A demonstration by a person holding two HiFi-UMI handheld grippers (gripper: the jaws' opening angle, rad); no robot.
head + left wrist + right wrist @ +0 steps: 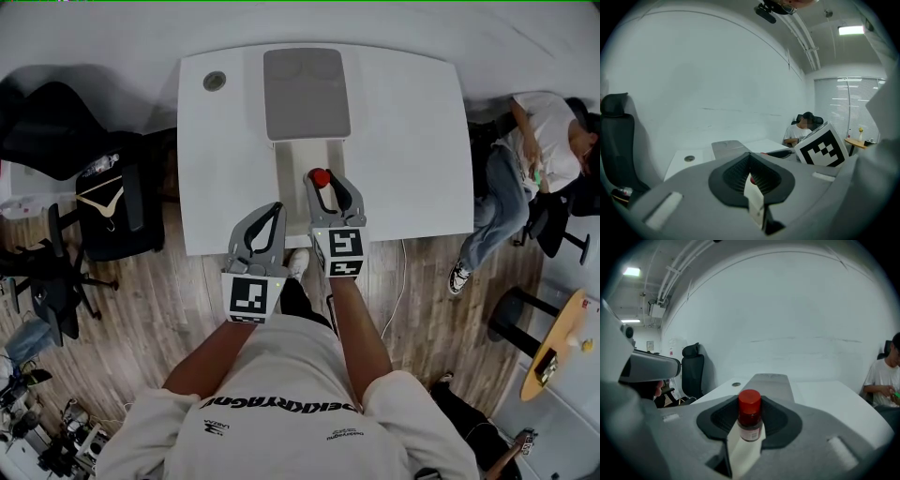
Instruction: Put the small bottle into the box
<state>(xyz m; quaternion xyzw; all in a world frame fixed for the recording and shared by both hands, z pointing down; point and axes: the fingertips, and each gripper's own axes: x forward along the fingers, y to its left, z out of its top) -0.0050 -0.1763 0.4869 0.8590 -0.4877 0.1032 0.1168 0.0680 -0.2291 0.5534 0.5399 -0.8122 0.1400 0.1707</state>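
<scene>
The small bottle [321,177] has a red cap and a clear body; my right gripper [330,187] is shut on it, over the near end of the open white box [291,159]. The box's grey lid [307,92] lies flat beyond it on the white table [412,141]. In the right gripper view the bottle [750,420] stands upright between the jaws of my right gripper [750,405], with the lid [771,383] ahead. My left gripper [272,212] is shut and empty at the table's front edge, left of the right one. Its closed gripper tips [750,155] show in the left gripper view.
A round grommet [215,81] sits in the table's far left corner. A black chair [103,202] with a hanger stands left of the table. A seated person [534,150] is to the right. A white cable [398,281] hangs off the table's front edge.
</scene>
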